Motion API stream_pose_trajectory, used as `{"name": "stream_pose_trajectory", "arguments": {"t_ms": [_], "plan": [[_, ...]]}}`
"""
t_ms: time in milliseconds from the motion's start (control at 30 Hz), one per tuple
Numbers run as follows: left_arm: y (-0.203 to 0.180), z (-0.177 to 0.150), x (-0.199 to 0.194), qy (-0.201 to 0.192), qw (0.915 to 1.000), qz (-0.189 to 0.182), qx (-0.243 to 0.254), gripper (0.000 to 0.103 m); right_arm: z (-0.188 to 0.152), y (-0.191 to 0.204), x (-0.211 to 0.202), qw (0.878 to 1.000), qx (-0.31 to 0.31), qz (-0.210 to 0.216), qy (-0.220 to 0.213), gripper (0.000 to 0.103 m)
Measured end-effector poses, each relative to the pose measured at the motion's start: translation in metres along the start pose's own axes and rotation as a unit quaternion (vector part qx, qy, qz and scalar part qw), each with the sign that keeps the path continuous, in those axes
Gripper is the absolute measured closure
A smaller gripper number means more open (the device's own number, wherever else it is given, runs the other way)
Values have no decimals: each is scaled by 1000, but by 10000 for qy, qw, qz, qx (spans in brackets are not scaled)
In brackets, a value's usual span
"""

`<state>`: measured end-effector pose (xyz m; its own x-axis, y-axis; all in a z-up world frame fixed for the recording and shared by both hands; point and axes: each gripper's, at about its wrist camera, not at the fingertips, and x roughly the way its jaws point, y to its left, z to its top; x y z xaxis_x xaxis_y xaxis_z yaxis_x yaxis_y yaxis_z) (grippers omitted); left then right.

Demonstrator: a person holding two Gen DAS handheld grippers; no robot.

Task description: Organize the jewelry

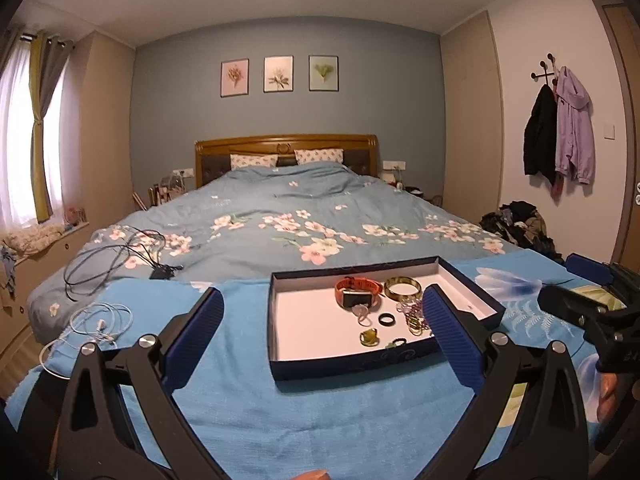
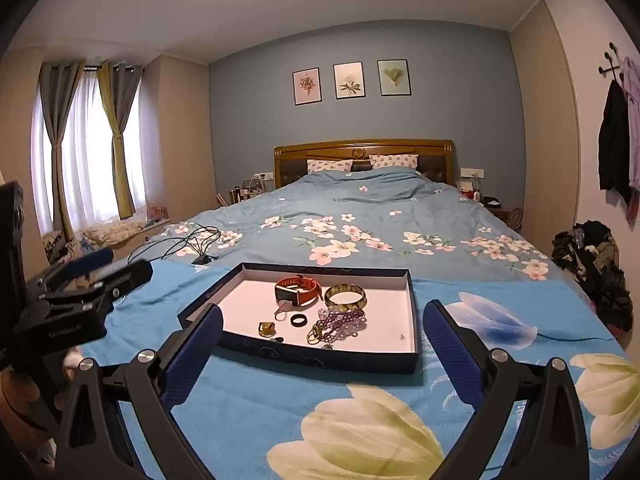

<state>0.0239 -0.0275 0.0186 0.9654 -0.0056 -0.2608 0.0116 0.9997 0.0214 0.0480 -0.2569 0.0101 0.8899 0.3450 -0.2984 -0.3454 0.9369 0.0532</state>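
A dark blue tray (image 1: 352, 365) (image 2: 320, 357) with a white floor lies on a blue flowered cloth (image 2: 280, 400) at the foot of the bed. Inside it are an orange-strap watch (image 1: 357, 292) (image 2: 298, 290), a gold bangle (image 1: 402, 288) (image 2: 345, 296), a black ring (image 1: 387, 319) (image 2: 299, 320), purple beads (image 1: 414, 311) (image 2: 346, 320) and an amber piece (image 1: 369, 337) (image 2: 266, 328). My left gripper (image 1: 320, 292) is open, held short of the tray's near rim. To its right my right gripper (image 2: 320, 306) is open too, equally short of the tray. Nothing is between either pair of fingers.
Black cables (image 1: 116, 256) and a white earphone cord (image 1: 100, 320) lie on the bedding left of the tray. A pile of clothes (image 1: 520, 224) sits on the floor at the right, with coats (image 1: 560, 132) hanging on the wall. The bed stretches away behind the tray.
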Motion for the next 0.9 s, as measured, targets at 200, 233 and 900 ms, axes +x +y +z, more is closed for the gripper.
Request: {"name": "stream_pose_trajectory", "arguments": {"t_ms": [200, 233, 900], "plan": [[1, 0, -9, -92, 9999, 50, -54, 5, 0, 5, -3, 9999, -91, -97, -34, 6], [1, -1, -10, -90, 9999, 44, -69, 5, 0, 6, -4, 9999, -99, -89, -42, 6], [0, -3, -26, -186, 9997, 154, -54, 5, -1, 10, -9, 9997, -141, -128, -133, 6]]}}
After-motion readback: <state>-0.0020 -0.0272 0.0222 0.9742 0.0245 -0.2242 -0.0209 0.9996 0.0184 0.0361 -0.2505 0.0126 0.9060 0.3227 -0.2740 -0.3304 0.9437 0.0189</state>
